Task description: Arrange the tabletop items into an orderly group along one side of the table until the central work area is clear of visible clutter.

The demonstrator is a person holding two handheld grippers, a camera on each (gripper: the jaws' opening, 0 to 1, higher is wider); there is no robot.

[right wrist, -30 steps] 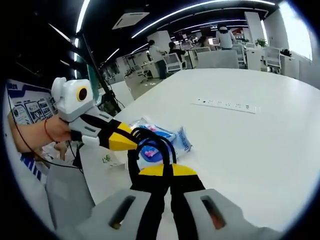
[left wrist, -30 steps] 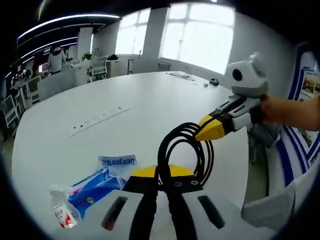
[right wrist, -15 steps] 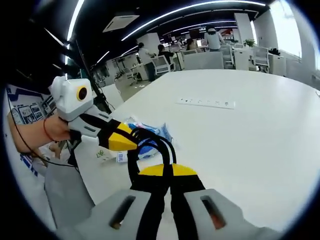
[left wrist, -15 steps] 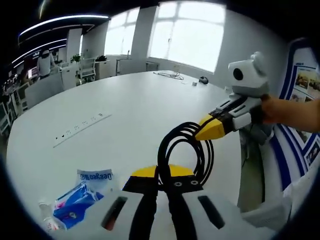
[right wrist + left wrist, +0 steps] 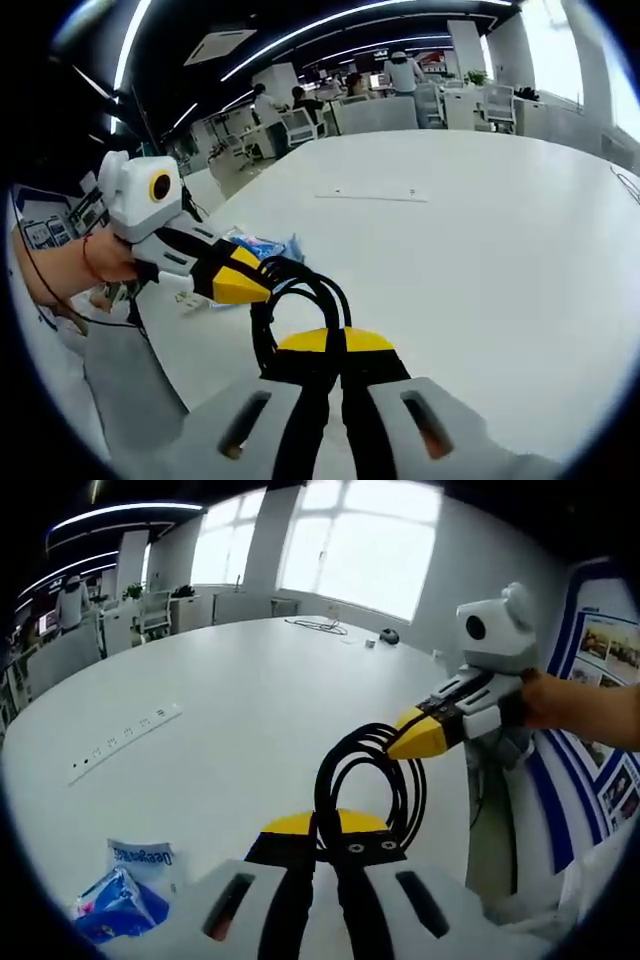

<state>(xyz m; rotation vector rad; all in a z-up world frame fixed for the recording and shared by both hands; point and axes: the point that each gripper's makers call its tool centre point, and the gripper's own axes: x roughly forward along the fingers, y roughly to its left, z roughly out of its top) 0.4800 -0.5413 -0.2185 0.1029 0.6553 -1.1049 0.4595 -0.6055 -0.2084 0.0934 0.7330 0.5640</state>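
A coiled black cable (image 5: 366, 776) hangs in the air between both grippers above the white table (image 5: 250, 700). My left gripper (image 5: 327, 830) is shut on the coil's near side. My right gripper (image 5: 405, 745) comes in from the right, held by a hand, its yellow tips closed on the coil's far side. In the right gripper view the same cable (image 5: 297, 296) sits in my right gripper (image 5: 335, 345), with my left gripper (image 5: 245, 287) pinching it from the left. A blue and white packet (image 5: 118, 900) lies near the table edge, also visible behind the left gripper as the packet (image 5: 256, 246).
A flush power strip (image 5: 122, 744) runs across the table; the strip (image 5: 372, 196) also appears in the right gripper view. A thin cable (image 5: 322, 627) and a small dark mouse (image 5: 388, 636) lie at the far side. Chairs and people fill the office beyond.
Both hands have swung together with the cable still held. The views now point further along the table; the packet has slid toward the left view's lower edge and the bottle has left it.
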